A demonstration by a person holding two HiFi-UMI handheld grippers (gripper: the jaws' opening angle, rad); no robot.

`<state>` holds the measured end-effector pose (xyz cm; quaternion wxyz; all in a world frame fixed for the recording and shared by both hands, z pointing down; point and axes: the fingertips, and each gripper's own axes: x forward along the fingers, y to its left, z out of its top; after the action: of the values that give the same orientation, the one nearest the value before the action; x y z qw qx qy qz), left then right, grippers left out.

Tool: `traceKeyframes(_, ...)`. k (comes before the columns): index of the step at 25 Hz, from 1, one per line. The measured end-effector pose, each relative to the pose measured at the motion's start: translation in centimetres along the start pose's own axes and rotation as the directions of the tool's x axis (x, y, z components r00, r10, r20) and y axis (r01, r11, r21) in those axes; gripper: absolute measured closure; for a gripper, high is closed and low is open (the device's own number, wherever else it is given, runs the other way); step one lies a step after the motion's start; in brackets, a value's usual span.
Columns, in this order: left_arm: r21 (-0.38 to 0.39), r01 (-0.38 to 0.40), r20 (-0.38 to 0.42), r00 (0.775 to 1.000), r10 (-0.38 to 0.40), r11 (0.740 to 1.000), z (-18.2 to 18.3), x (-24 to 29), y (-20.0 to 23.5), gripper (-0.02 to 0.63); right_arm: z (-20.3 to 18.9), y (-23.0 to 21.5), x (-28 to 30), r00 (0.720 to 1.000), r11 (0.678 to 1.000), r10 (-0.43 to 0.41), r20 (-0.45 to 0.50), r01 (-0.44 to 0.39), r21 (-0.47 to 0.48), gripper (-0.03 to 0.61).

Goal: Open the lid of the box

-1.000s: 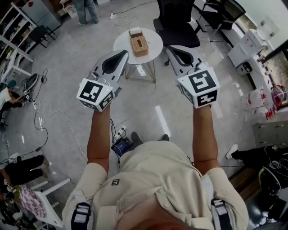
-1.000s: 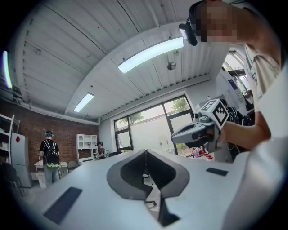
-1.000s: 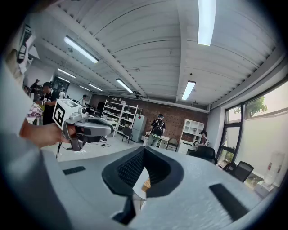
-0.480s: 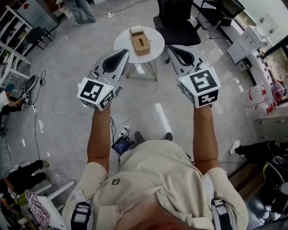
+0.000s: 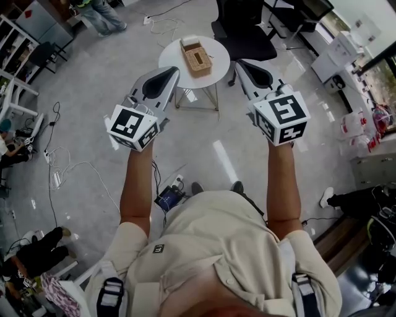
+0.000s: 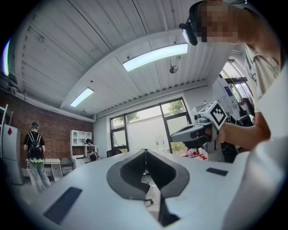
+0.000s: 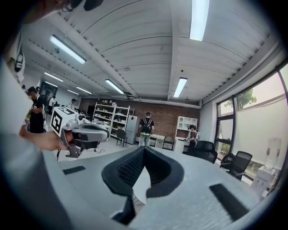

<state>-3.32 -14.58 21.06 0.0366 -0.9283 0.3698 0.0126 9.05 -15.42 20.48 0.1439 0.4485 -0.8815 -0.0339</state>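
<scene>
The box is a small tan woven one with a slot in its lid, which is down. It sits on a round white table ahead of me, with a white item just behind it. My left gripper hangs in the air short of the table's left edge, jaws shut on nothing. My right gripper is level with the table's right edge, also shut and empty. The box does not show in either gripper view. The left gripper view shows its own closed tips, the right gripper view its own.
A black office chair stands behind the table. Cables trail over the floor at left, and a power unit lies near my feet. A person stands at the far left; shelves line that side.
The table and box have drawn a little nearer in the head view. Both grippers have come forward toward the table, the right one reaching its edge. Both stay shut.
</scene>
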Motion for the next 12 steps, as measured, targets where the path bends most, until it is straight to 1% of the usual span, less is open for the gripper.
traceKeyframes(5, -0.011, 0.014, 0.002, 1.000, -0.014, 1.000, -0.1, 0.1, -0.1, 0.602, -0.1, -0.2, -0.3, 1.000, 1.000, -0.014, -0.018, 0.014, 0.004, 0.584)
traceKeyframes(9, -0.029, 0.021, 0.005, 1.000, -0.021, 0.999, -0.5, 0.4, -0.5, 0.603, -0.8, -0.5, -0.4, 0.999, 1.000, -0.007, -0.035, 0.007, 0.005, 0.584)
traceKeyframes(12, -0.035, 0.004, -0.021, 1.000, -0.005, 0.999, -1.2, 0.4, -0.6, 0.602, -1.5, -1.0, -0.3, 0.999, 1.000, 0.000, -0.041, 0.001, 0.023, 0.584)
